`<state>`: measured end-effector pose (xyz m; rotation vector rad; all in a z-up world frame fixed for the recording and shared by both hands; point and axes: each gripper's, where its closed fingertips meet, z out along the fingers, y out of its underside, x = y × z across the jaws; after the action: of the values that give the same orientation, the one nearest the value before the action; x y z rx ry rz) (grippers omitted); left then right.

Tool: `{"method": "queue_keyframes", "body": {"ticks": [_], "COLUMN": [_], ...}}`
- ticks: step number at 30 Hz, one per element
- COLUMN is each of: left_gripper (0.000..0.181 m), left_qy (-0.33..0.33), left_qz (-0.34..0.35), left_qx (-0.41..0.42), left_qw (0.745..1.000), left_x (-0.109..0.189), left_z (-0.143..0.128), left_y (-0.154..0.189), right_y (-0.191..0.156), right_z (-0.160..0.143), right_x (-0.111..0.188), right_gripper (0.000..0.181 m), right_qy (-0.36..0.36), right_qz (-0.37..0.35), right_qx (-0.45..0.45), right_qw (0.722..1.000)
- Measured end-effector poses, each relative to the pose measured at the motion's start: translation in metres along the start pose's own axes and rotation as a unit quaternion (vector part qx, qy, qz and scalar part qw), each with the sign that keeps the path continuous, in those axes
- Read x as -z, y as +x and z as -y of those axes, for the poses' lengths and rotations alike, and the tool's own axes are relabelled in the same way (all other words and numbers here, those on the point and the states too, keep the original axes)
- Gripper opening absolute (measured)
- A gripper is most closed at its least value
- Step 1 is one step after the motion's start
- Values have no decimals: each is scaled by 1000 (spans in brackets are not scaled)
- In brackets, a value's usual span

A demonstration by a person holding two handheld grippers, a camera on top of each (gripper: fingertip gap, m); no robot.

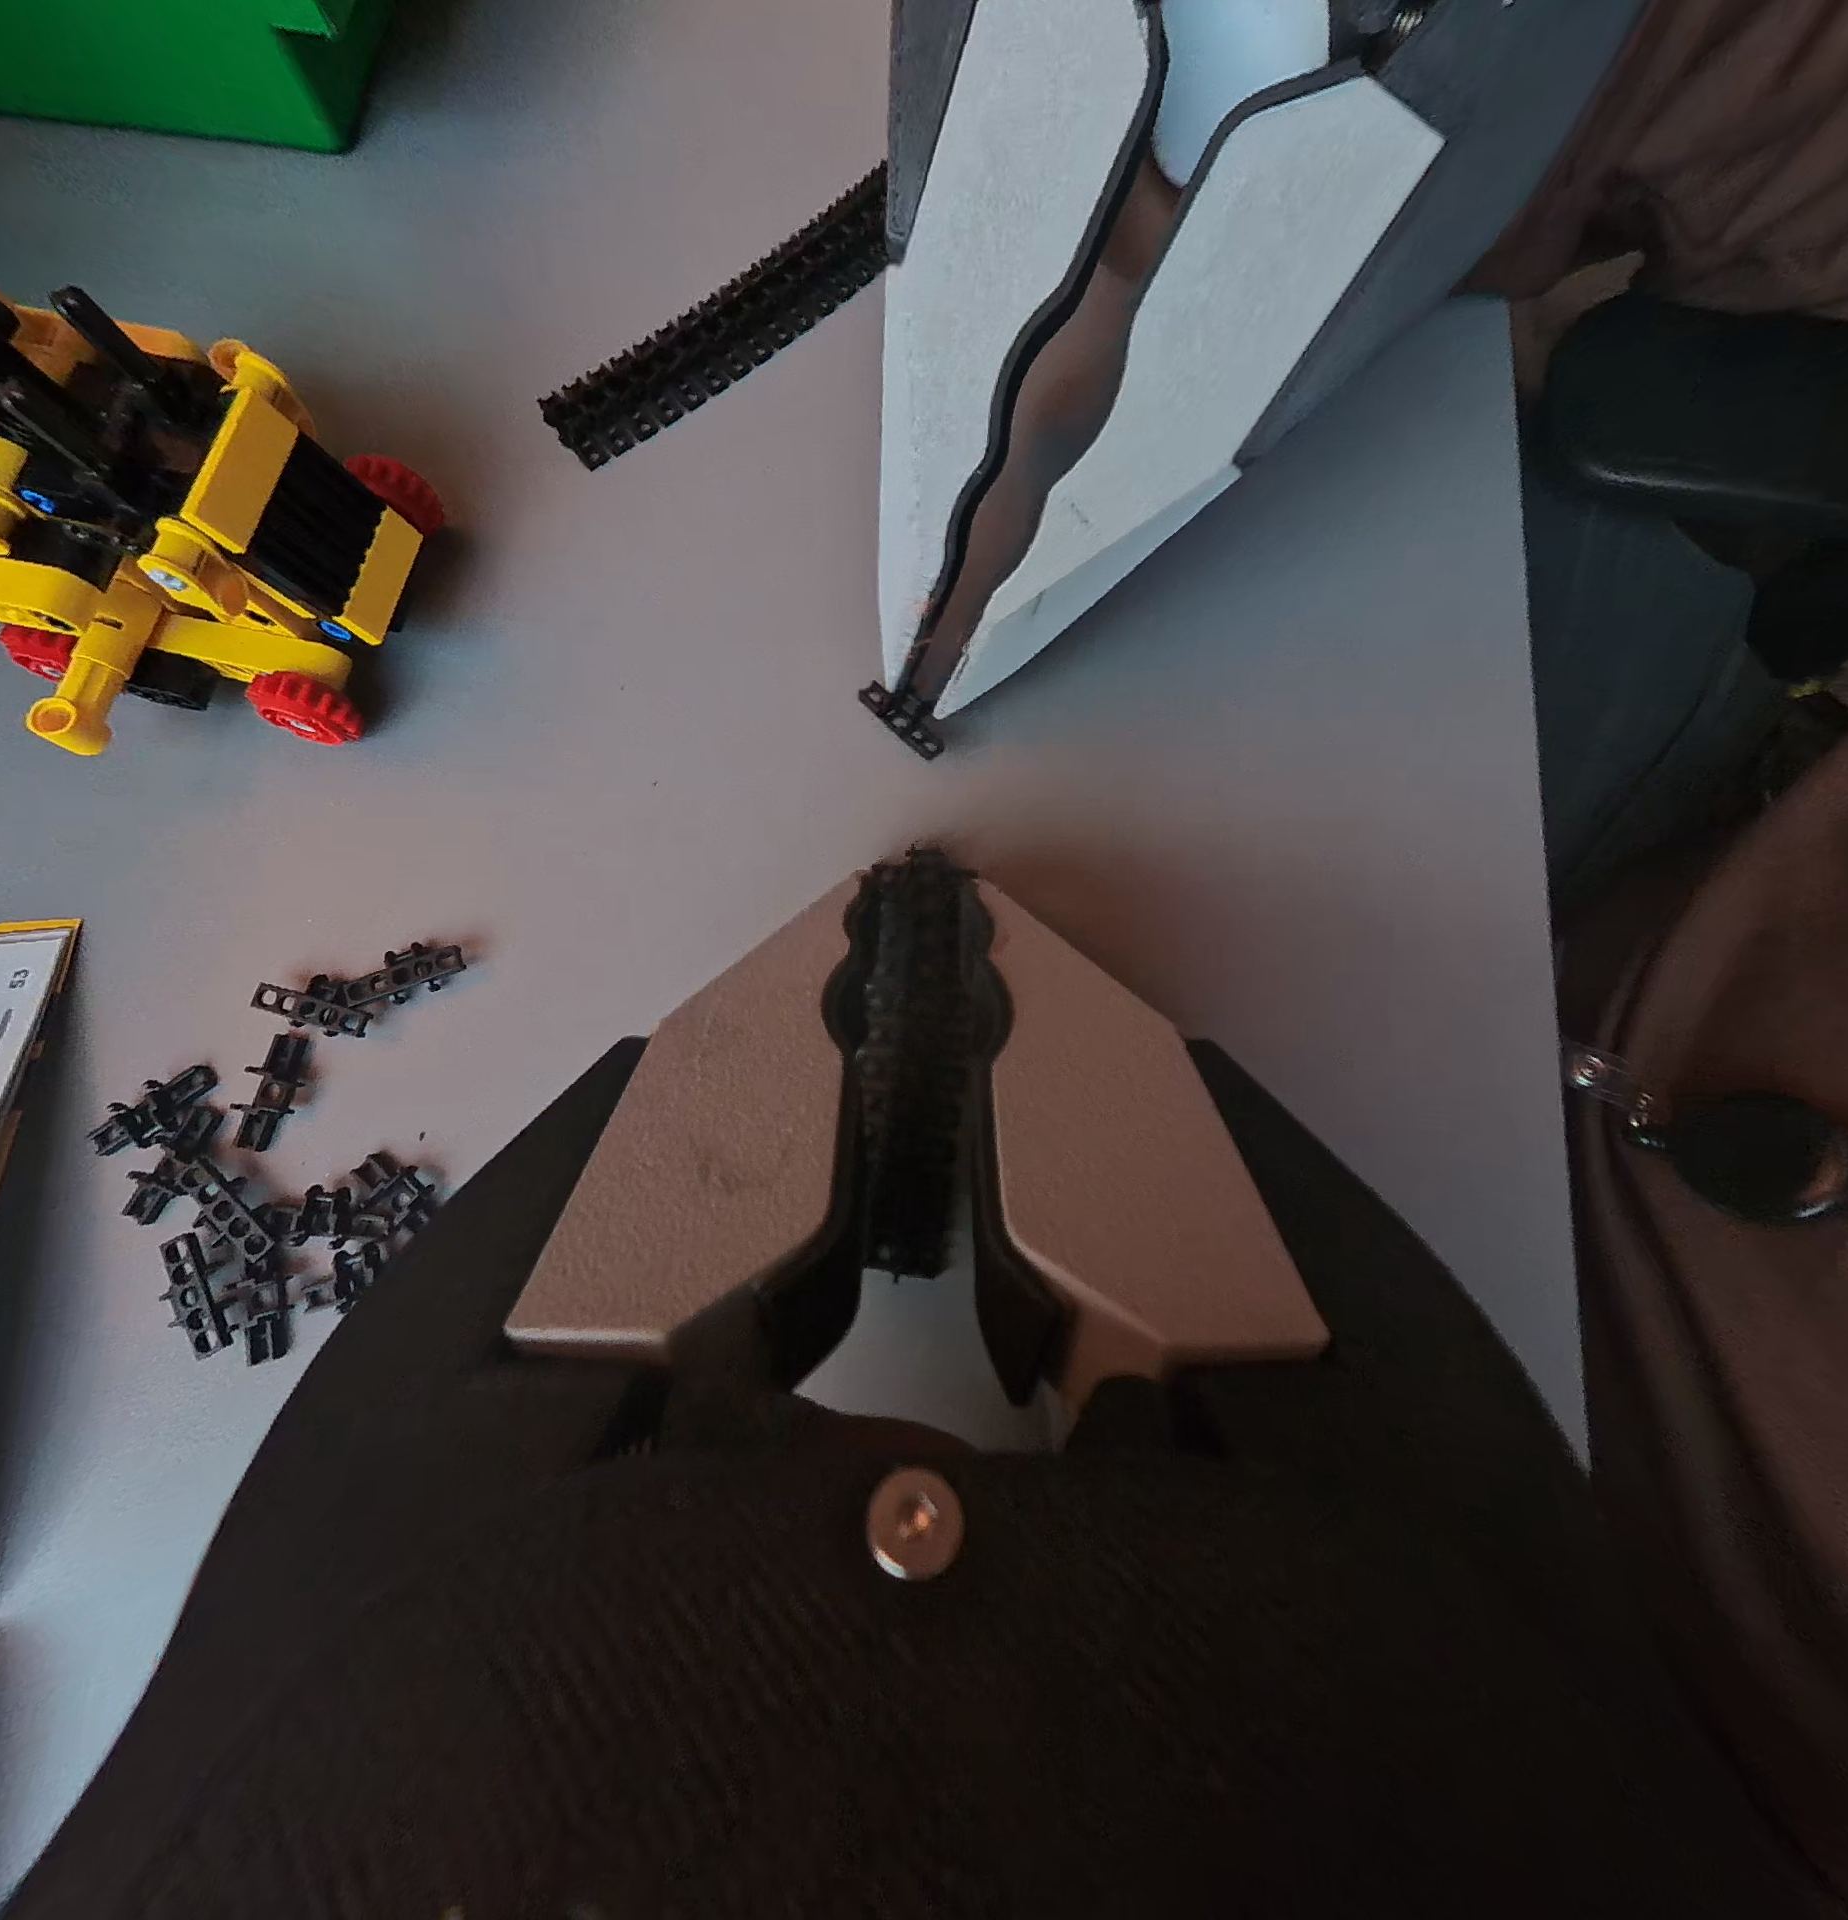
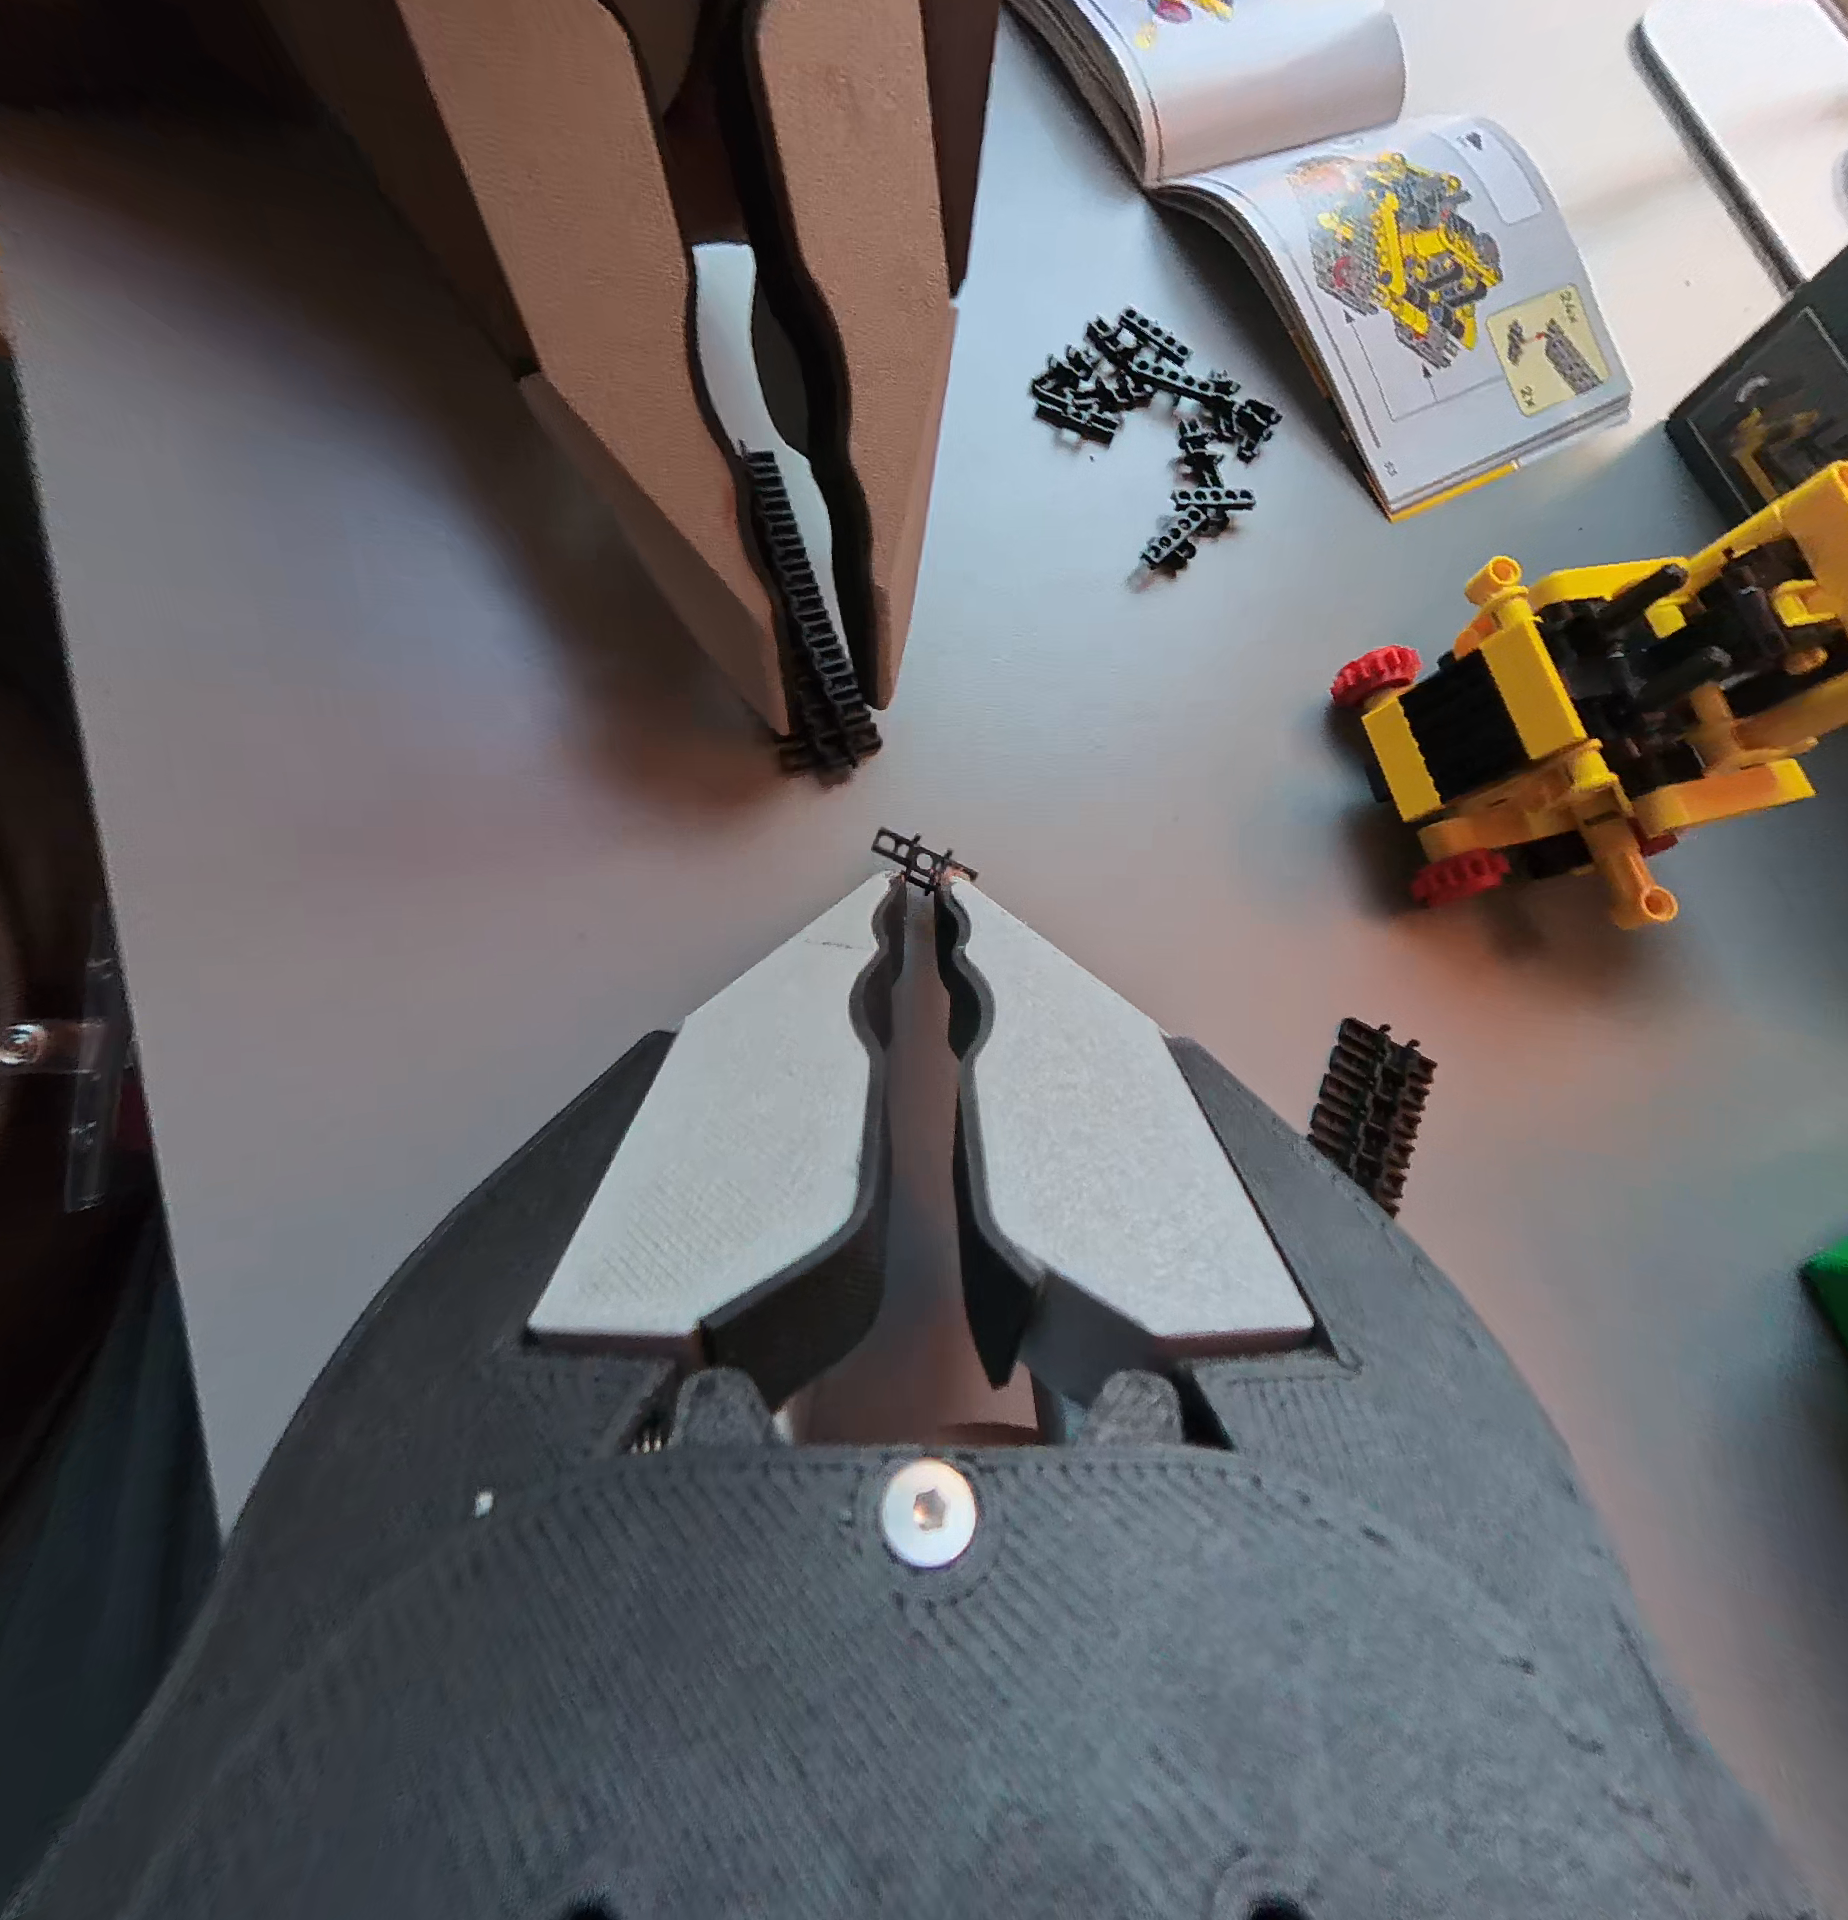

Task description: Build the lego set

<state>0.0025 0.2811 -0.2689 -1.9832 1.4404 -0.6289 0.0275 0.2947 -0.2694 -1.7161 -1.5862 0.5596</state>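
Two grippers face tip to tip over the grey worktop (image 1: 639, 727): the left gripper (image 1: 920, 883) has its jaws clamped along a short strip of black track (image 2: 811, 634), and the right gripper (image 2: 925, 883) pinches one single black track link (image 2: 920, 857). One yellow Lego vehicle (image 1: 182, 520) with three red wheels in sight, one finished track strip (image 1: 712, 332) and one pile of loose links (image 1: 265, 1174) lie on the worktop. Only the right wrist view shows the open instruction booklet's (image 2: 1419, 260) pictured pages.
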Motion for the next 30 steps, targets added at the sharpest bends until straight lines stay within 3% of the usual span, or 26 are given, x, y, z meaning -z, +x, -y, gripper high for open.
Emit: {"method": "queue_keyframes", "body": {"ticks": [30], "left_gripper": [4], "left_qy": [11], "left_qz": [-28], "left_qx": [-35], "left_qw": [999], "left_x": [-6], "left_z": [2], "left_y": [11], "right_y": [-25], "right_z": [5], "right_x": [-7], "right_gripper": [2], "right_qy": [-23], "right_qz": [129], "right_qx": [149], "right_qw": [980]}}
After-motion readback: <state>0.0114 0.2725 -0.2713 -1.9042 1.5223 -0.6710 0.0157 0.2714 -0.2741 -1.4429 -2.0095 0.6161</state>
